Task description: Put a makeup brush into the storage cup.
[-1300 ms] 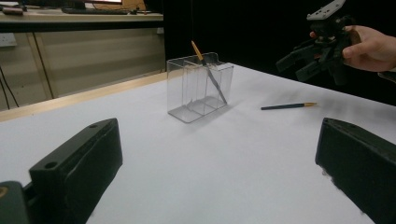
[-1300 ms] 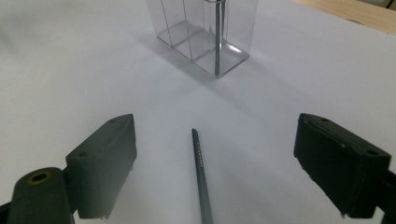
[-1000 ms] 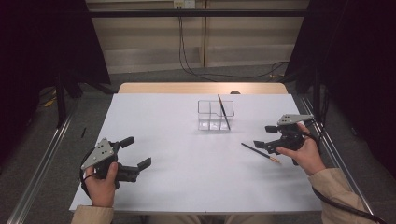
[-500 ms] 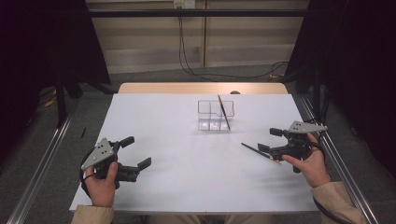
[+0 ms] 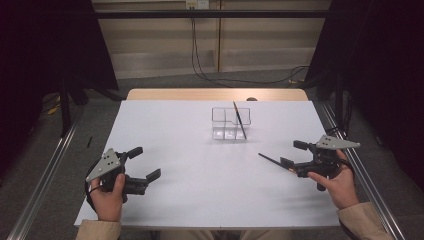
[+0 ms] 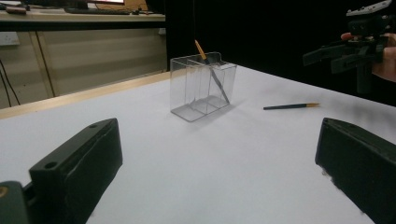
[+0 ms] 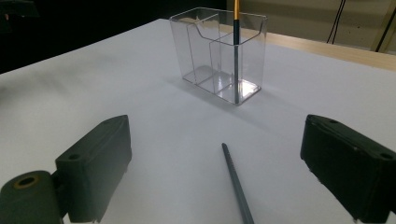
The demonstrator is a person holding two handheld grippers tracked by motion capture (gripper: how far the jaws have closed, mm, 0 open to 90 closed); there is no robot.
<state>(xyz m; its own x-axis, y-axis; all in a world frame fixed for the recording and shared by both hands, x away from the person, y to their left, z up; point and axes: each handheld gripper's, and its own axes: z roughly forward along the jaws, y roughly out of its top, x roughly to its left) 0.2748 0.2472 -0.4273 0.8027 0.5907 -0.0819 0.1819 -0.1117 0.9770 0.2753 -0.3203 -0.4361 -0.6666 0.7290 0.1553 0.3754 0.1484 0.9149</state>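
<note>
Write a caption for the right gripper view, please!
Open right gripper above a dark pencil lying before the clear holder.

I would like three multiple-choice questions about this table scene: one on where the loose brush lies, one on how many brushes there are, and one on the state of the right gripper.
1. Where does the loose brush lie?
A. Flat on the white table, between the right gripper's open jaws
B. Inside the clear holder
C. Beside the left gripper

2. How many brushes are in the scene?
A. One
B. Two
C. Four

3. What is the state of the right gripper?
A. Shut on the brush
B. Shut on nothing
C. Open, holding nothing

Answers:
1 A: the right gripper view shows the brush on the table in the gap between the jaws.
2 B: one lies loose, and the other brush stands tilted in the clear holder.
3 C: its jaws stand wide apart, and the brush rests on the table.
</note>
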